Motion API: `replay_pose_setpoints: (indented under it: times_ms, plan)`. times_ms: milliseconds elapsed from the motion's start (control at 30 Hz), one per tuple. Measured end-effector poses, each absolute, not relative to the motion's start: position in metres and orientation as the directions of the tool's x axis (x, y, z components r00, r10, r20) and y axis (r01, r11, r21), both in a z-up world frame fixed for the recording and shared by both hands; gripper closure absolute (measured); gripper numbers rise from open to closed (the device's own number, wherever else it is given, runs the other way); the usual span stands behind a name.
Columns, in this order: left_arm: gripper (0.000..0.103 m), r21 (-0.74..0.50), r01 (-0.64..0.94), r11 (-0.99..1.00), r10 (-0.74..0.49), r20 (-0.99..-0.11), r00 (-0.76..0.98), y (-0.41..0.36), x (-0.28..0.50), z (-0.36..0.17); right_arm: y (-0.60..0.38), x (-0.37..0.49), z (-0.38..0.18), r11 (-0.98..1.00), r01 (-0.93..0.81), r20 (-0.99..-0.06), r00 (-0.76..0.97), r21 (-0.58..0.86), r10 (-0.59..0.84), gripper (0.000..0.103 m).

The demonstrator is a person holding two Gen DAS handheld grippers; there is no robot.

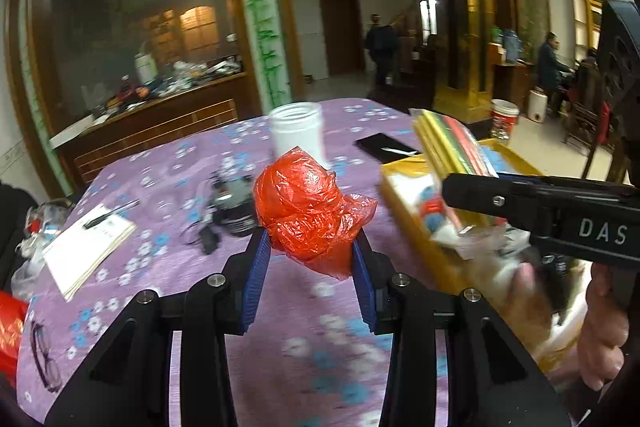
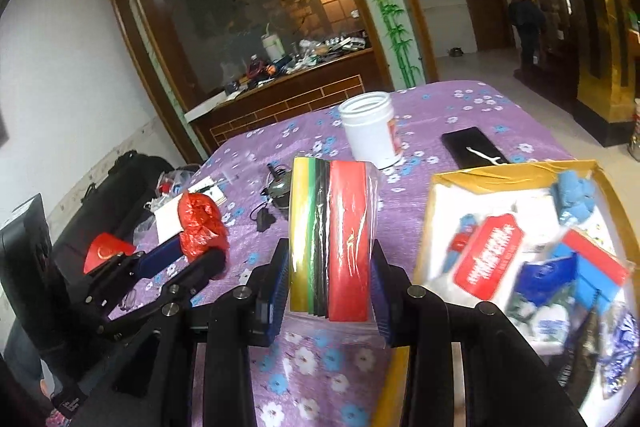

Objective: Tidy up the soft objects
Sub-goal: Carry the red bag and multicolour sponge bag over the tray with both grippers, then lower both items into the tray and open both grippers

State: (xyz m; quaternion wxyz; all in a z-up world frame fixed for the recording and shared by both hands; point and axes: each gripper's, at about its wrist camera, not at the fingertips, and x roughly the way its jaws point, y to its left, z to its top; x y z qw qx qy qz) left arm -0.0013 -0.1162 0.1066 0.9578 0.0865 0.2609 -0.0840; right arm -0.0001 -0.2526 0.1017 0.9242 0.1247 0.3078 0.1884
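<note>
My left gripper (image 1: 312,247) is shut on a crumpled red plastic bag (image 1: 310,211), held above the purple flowered tablecloth (image 1: 160,187). In the right wrist view the same left gripper (image 2: 192,259) and red plastic bag (image 2: 200,223) appear at the left. My right gripper (image 2: 330,283) is shut on a clear-wrapped pack of coloured sheets (image 2: 332,239), yellow, green, black and red, standing upright. In the left wrist view that pack of coloured sheets (image 1: 452,143) rises over the right gripper's black finger (image 1: 500,195). A yellow cardboard box (image 2: 452,183) with several soft items lies at the right.
A white open jar (image 2: 372,135) and a black phone (image 2: 474,147) sit far on the table. A small device with cables (image 1: 232,203), a notepad with a pen (image 1: 88,243) and a red packet (image 2: 106,253) lie to the left. A person's hand (image 1: 604,327) holds the right gripper.
</note>
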Motion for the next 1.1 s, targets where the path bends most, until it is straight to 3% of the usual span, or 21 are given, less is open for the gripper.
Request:
replay_pose_setpoints:
  times_ms: [433,1100]
  plan:
    - [0.066,0.031,0.408,0.913,-0.314,-0.586,0.747,-0.213,-0.003,0.105,-0.364,-0.033,0.097,0.912,-0.111,-0.510,0.799,0.394,0.318,0.066]
    - [0.065,0.023,0.470,0.882,-0.328,-0.687,0.648,-0.257,-0.009,0.072,-0.421,-0.057,0.042,0.927,0.017,-0.622,0.747,0.374,0.237,0.066]
